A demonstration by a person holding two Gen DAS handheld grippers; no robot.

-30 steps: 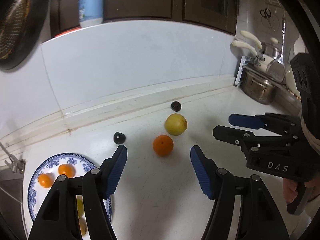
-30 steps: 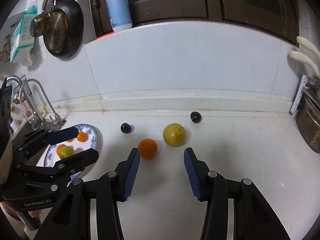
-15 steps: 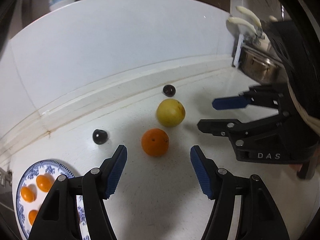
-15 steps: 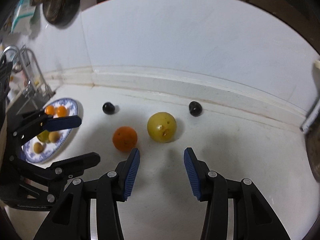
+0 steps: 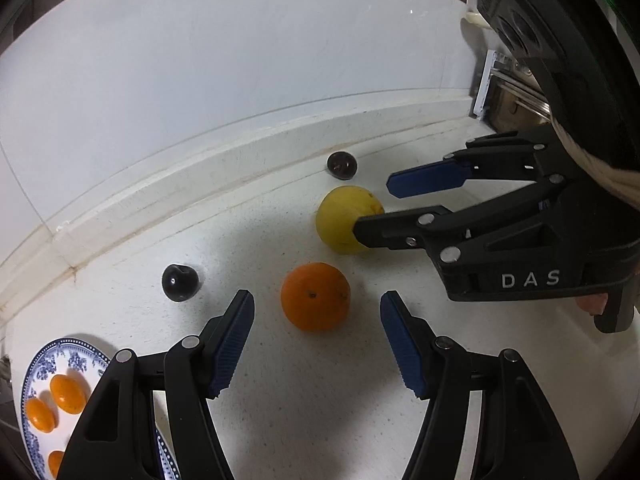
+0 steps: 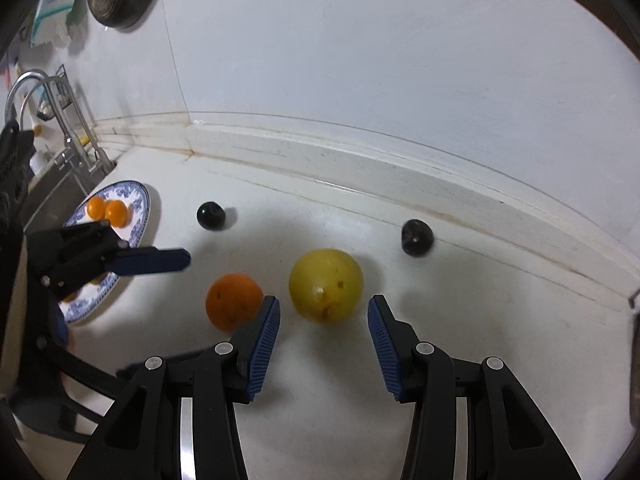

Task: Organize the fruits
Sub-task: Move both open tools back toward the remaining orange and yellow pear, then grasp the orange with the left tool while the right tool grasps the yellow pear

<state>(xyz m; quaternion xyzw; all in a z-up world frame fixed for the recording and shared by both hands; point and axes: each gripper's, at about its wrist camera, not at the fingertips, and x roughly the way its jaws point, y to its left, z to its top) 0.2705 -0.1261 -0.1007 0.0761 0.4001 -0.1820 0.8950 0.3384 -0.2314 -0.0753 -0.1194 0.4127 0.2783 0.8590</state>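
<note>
Both claws have closed in on the fruit since a second ago — the round orange and the yellow pear-like fruit loom larger in both wrist views, and the wall cabinets have dropped out of sight.

Left to right, left wrist view: blue-and-white patterned china plate [image 5: 60,350] at 8 o'clock, carrying small orange citrus fruits [image 5: 68,388]. Dark glossy plum, nearer one [image 5: 180,282], loose on the white speckled countertop [image 5: 320,400]. Left gripper [image 5: 316,320] spread wide, nothing held; the round orange [image 5: 315,297] sits just ahead of the gap between its blue ribbed pads, touching neither. Yellow pear-like fruit [image 5: 344,224] at 1 o'clock of the orange, apart from it. Second dark plum [image 5: 342,165] beyond, close to the backsplash ledge.

Right wrist view: steel tap [image 6: 48,108] at 10 o'clock over the sink edge. Right gripper [image 6: 324,330] also wide open and empty — the yellow fruit sits just ahead of its pads, centred on the gap; whether either pad touches it, cannot tell. Orange just outside the left-hand pad.
</note>
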